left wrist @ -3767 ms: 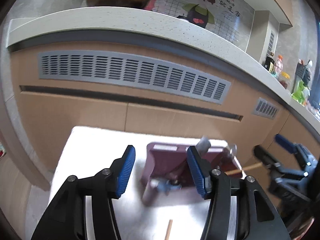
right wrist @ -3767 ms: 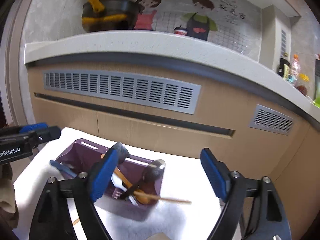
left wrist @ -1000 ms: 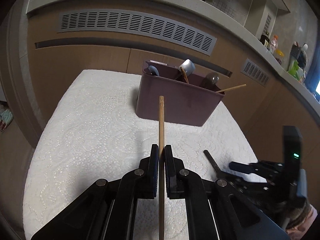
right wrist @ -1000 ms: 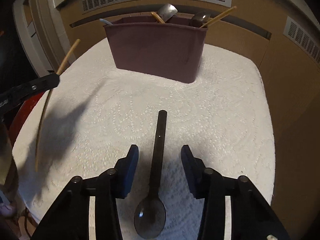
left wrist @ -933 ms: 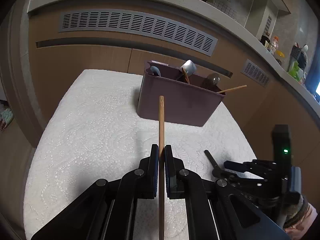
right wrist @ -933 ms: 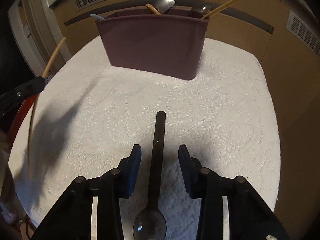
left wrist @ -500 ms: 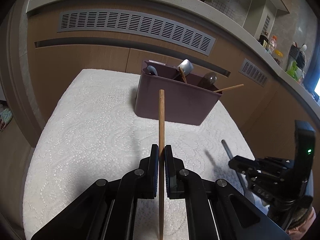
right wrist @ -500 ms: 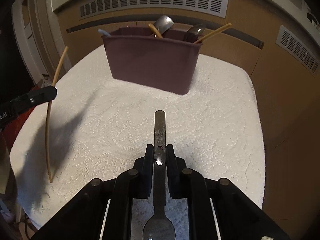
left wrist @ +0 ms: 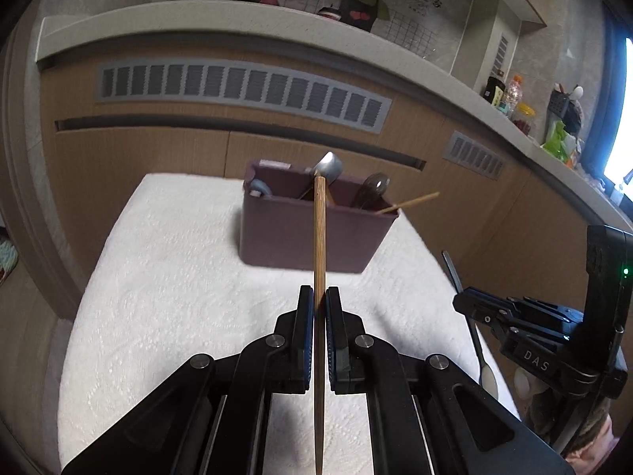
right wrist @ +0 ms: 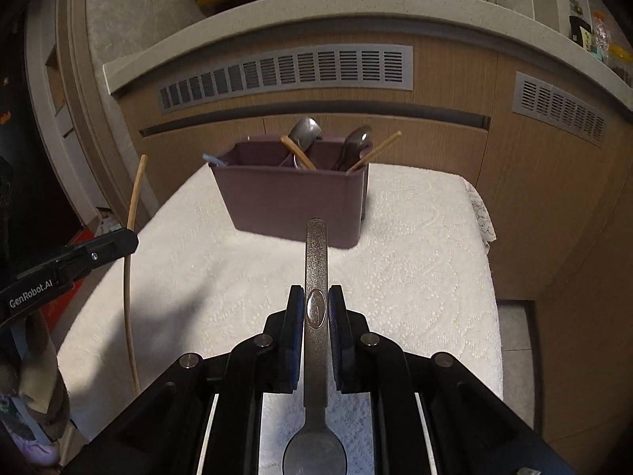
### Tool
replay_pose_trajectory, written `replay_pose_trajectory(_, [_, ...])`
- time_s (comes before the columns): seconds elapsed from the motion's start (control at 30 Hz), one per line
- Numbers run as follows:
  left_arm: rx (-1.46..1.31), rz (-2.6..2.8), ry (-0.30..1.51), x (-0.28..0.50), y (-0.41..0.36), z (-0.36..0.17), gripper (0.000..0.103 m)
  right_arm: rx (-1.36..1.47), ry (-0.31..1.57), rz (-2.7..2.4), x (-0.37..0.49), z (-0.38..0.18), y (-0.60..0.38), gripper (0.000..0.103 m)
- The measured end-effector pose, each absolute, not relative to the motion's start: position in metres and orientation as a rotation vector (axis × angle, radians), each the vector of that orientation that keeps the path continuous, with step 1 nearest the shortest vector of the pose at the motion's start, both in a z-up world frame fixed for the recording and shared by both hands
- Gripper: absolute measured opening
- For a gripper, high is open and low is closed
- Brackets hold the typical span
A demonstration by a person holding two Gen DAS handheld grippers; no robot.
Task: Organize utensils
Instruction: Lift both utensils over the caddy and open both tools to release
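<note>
A purple utensil holder stands at the far side of a white cloth-covered table; it also shows in the right wrist view. It holds spoons and chopsticks. My left gripper is shut on a wooden chopstick that points toward the holder, lifted above the cloth. My right gripper is shut on a metal spoon, handle forward, bowl toward me, lifted above the cloth. The right gripper also shows at the right of the left wrist view, and the left gripper at the left of the right wrist view.
Wooden cabinets with grey vents rise behind the table under a pale countertop. Bottles and jars stand on the counter at the far right. The table's right edge drops to the floor.
My right gripper has shut on the spoon and lifted it off the cloth. Both grippers have risen and tilted up, holding their utensils toward the holder.
</note>
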State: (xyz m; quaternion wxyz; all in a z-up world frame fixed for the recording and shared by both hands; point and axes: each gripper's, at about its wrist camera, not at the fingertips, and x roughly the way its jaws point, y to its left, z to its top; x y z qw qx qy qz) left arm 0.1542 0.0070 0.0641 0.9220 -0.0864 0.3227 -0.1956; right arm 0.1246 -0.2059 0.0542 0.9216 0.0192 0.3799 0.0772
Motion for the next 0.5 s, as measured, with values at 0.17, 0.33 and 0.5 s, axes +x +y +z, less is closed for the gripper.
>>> replay_pose_trajectory(0.17, [-0.143, -0.440, 0.471, 0.165, 0.002, 0.146, 0.006, 0.029, 0.581, 0.159, 0.133, 0.123, -0.207, 0.011])
replay_pose_trajectory(0.33, [-0.116, -0.436, 0.269, 0.183, -0.001, 0.215, 0.006, 0.019, 0.323, 0.139, 0.145, 0.204, -0.208, 0.011])
replay_pose_trajectory(0.5, [-0.110, -0.429, 0.214, 0.219, -0.005, 0.233, 0.006, 0.045, 0.190, 0.114, 0.174, 0.235, -0.205, 0.011])
